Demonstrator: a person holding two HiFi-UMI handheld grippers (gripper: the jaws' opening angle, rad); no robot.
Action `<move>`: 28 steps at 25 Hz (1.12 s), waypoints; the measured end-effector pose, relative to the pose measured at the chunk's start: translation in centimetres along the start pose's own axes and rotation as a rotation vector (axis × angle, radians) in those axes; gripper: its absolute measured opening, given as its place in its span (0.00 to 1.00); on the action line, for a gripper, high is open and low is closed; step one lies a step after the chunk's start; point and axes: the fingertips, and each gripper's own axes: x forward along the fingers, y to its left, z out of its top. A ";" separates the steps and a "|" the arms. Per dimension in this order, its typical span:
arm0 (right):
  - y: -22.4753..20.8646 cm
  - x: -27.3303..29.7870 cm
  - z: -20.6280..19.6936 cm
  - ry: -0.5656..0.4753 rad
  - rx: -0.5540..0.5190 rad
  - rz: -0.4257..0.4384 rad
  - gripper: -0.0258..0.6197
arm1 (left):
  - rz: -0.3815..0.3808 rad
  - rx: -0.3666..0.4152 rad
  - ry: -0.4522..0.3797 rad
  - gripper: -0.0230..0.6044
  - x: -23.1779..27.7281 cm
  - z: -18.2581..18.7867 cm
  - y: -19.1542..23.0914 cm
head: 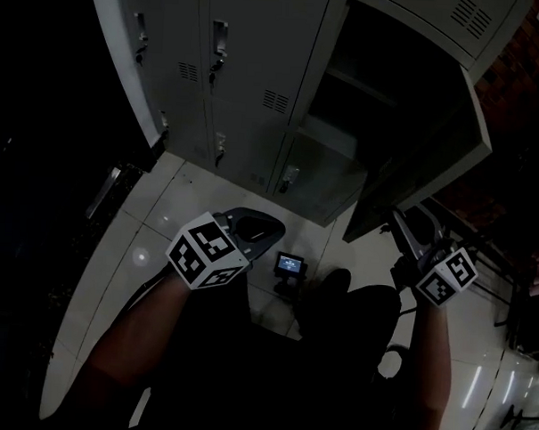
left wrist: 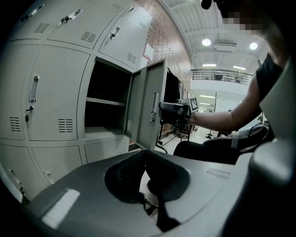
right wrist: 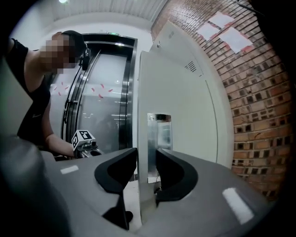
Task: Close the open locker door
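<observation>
Locker door (head: 477, 112) stands open, swung out from the right side of its compartment (head: 374, 72), roughly square to the locker bank (head: 248, 84). Long axis is vertical, and the free edge points out from the bank toward the person. The compartment sits in the right-end column of the bank, middle row, next to the brick wall (right wrist: 259, 92). Neighbouring doors are shut. Inside the compartment is one horizontal shelf (left wrist: 104, 102); the rest of the interior is dark.

Right gripper (head: 401, 226) is at the door's free edge. The right gripper view shows the edge running upright between the jaws, one pad on each face, pinching the door. A metal latch plate (right wrist: 159, 139) sits on the door just beyond the jaws. The left gripper view shows the same grip from the side, at about handle (left wrist: 153, 107) height.

Left gripper (head: 264, 227) is held low, well apart from the door and in front of the bank's lower row, above the tiled floor (head: 154, 213). Its jaw tips are pressed together with nothing between them.

A small device with a lit screen (head: 290, 266) lies on the floor near the bank's bottom edge, between the two grippers in the head view.
</observation>
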 end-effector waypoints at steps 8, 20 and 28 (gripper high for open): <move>1.4 7.9 0.4 0.000 -0.047 -0.028 0.23 | 0.006 -0.003 0.004 0.06 0.0 -0.1 0.0; -0.5 16.2 1.0 -0.025 -0.015 -0.134 0.21 | 0.012 -0.016 -0.006 0.06 0.0 0.0 0.2; -3.2 20.6 0.9 -0.012 0.011 -0.244 0.20 | 0.017 -0.036 -0.016 0.06 -0.3 0.1 0.1</move>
